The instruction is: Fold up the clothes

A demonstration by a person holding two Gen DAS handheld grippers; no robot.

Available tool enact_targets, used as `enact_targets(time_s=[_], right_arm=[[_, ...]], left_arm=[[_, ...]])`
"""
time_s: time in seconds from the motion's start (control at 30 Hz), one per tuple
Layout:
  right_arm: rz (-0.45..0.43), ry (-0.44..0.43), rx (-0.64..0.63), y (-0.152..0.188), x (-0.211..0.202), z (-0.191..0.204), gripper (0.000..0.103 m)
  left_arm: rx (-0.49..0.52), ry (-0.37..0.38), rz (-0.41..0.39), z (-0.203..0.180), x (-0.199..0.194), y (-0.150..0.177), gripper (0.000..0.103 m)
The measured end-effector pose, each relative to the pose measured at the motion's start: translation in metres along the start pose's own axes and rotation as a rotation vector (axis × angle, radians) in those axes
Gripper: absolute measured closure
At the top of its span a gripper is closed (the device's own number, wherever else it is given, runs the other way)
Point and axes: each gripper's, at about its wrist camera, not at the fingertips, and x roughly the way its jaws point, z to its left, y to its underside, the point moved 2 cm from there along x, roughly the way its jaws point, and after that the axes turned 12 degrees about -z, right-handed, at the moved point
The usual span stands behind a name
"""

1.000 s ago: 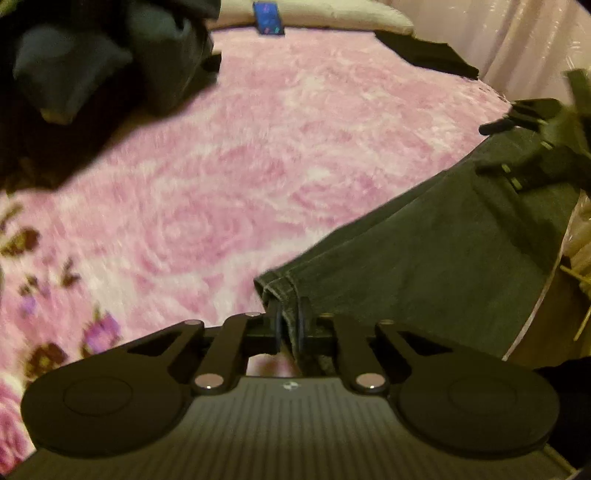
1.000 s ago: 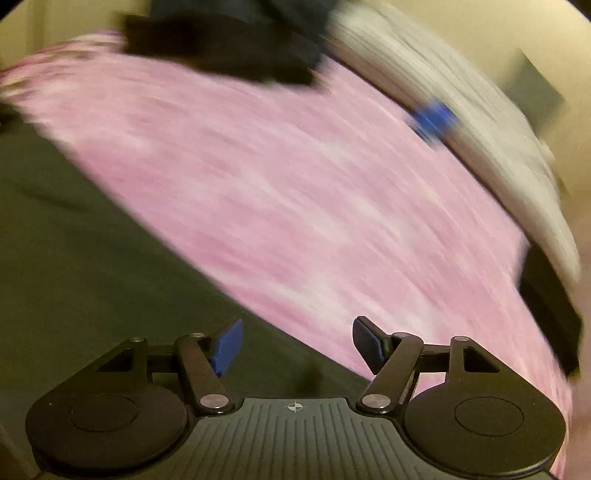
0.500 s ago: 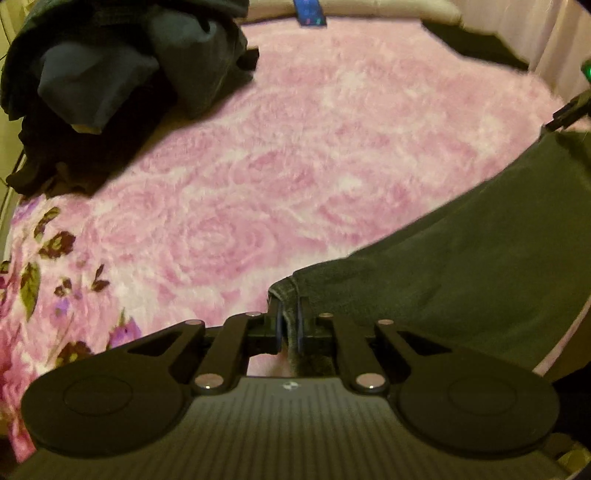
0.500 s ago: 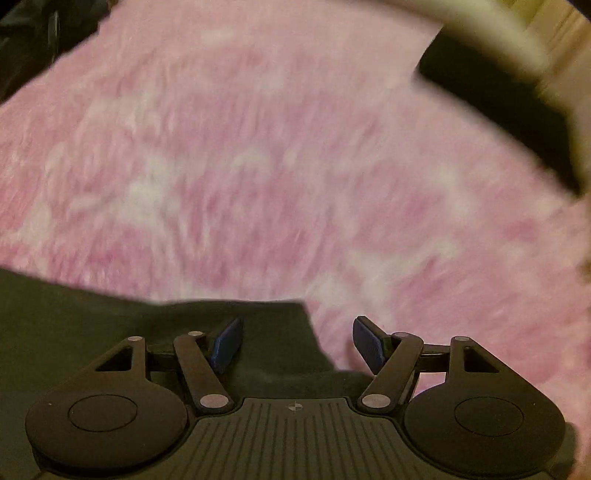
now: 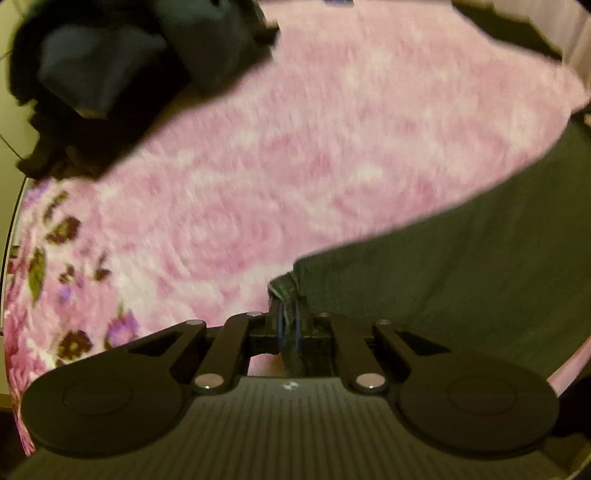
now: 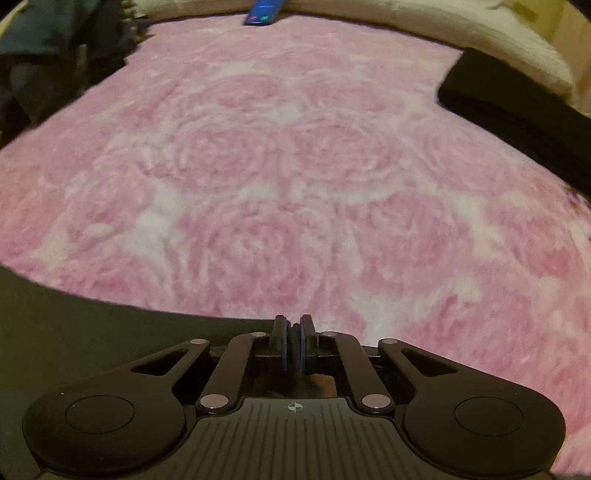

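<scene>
Dark grey-green jeans (image 5: pixel 461 266) stretch from my left gripper toward the right, above a pink rose-patterned blanket (image 5: pixel 314 147). My left gripper (image 5: pixel 290 321) is shut on a hemmed corner of the jeans. In the right wrist view the same jeans (image 6: pixel 92 332) fill the lower left. My right gripper (image 6: pixel 293 345) is shut on their edge, with dark cloth pinched between the blue pads.
A heap of dark clothes (image 5: pixel 110 74) lies at the far left of the bed; it also shows in the right wrist view (image 6: pixel 55 48). A folded black garment (image 6: pixel 517 110) lies at the far right. A blue phone-like object (image 6: pixel 264 11) rests by the pale pillow (image 6: pixel 480 33).
My right gripper, open before, has swung round onto the jeans' edge and closed on it. My left gripper has kept its hold and moved slightly, with the clothes heap now closer.
</scene>
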Motion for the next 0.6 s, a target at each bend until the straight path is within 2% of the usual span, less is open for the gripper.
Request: enact_targets(time_s=[0.07, 0.17, 0.23, 0.37, 0.47, 0.53, 0.6], right_arm=[[-0.04, 0.085, -0.019, -0.002, -0.013, 0.01, 0.026], [-0.141, 0.152, -0.103, -0.005, -0.046, 0.049, 0.026], [-0.188, 0.115, -0.136, -0.003, -0.068, 0.097, 0.026], [-0.263, -0.099, -0.288, 0.019, -0.1, 0.247, 0.026], [-0.272, -0.287, -0.383, 0.04, -0.102, 0.372, 0.036], [-0.279, -0.369, -0.471, 0.058, -0.098, 0.443, 0.037], [-0.294, -0.408, -0.577, 0.073, -0.091, 0.505, 0.037]], left_arm=[[-0.003, 0.008, 0.011, 0.006, -0.001, -0.001, 0.096], [-0.02, -0.008, 0.008, 0.022, -0.014, 0.004, 0.092], [-0.035, -0.033, -0.003, 0.036, -0.027, 0.01, 0.092], [-0.064, -0.073, -0.025, 0.061, -0.055, 0.025, 0.092], [-0.079, -0.047, -0.041, 0.068, -0.077, 0.046, 0.092], [-0.068, -0.017, -0.05, 0.066, -0.089, 0.061, 0.091], [-0.043, 0.017, -0.061, 0.062, -0.1, 0.077, 0.091]])
